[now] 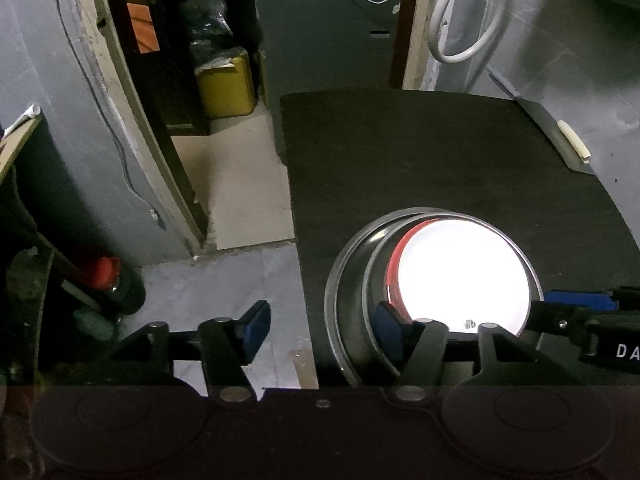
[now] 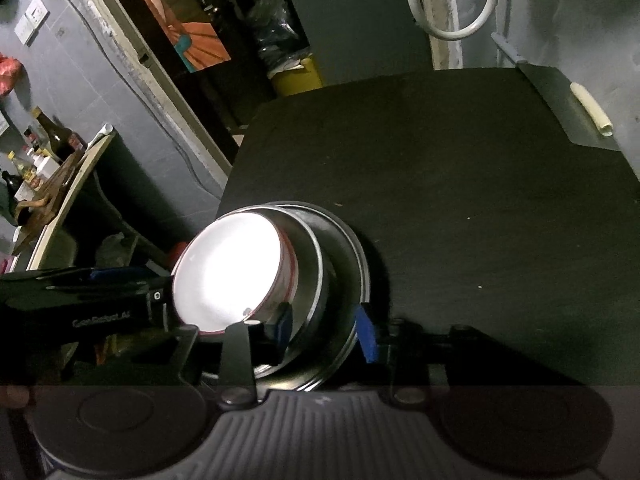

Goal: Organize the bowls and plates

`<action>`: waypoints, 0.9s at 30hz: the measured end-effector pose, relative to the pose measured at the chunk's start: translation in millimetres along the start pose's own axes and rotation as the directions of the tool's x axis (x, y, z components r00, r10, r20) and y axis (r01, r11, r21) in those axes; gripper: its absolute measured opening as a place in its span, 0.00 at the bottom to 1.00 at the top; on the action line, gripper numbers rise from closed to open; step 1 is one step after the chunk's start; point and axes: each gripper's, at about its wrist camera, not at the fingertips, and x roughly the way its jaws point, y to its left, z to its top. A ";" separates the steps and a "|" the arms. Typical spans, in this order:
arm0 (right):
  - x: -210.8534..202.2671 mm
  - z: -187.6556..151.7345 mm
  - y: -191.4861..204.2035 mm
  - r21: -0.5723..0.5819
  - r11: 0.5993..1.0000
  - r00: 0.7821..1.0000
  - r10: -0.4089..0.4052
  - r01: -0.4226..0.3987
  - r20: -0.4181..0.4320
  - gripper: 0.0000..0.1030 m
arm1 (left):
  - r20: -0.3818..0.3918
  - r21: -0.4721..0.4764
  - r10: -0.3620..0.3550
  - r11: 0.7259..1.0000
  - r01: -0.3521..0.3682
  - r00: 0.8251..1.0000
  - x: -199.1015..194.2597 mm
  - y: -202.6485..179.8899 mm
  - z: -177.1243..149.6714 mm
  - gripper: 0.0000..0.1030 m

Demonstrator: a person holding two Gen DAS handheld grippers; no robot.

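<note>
A stack sits at the near left edge of the black table [image 1: 440,152]: a steel plate [image 1: 334,300] at the bottom, a steel bowl [image 1: 378,276] in it, and a red bowl with a bright white inside [image 1: 460,276] on top. My left gripper [image 1: 322,330] is open, its right finger inside the steel bowl, its left finger off the table over the floor. In the right wrist view the same stack shows: steel plate [image 2: 352,264], steel bowl [image 2: 310,248], red-and-white bowl [image 2: 232,268]. My right gripper [image 2: 326,330] is open, its fingers either side of the steel bowl's near wall.
A grey metal sheet with a white roll [image 2: 592,112] lies at the table's far right corner. A doorway with a yellow bin [image 1: 226,84] is beyond the table's left edge. A side shelf with bottles [image 2: 44,148] stands at the left. A white hose [image 2: 452,0] hangs on the back wall.
</note>
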 end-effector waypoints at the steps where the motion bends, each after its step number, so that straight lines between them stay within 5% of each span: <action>1: -1.5 -0.4 0.3 -0.002 1.000 1.000 -0.004 0.004 0.004 0.41 | 0.003 -0.002 0.004 1.000 -0.004 1.000 -1.2 0.5 -0.6 0.65; 12: -22.5 -7.9 3.5 -0.013 1.000 0.999 -0.026 0.027 0.047 0.48 | 0.040 -0.013 0.008 1.000 -0.008 0.999 -18.5 1.6 -7.9 0.80; 27: -58.4 -21.3 1.7 0.011 0.999 0.991 -0.050 0.049 0.124 0.91 | 0.135 0.028 -0.017 1.000 0.013 0.991 -58.7 -17.7 -17.3 0.98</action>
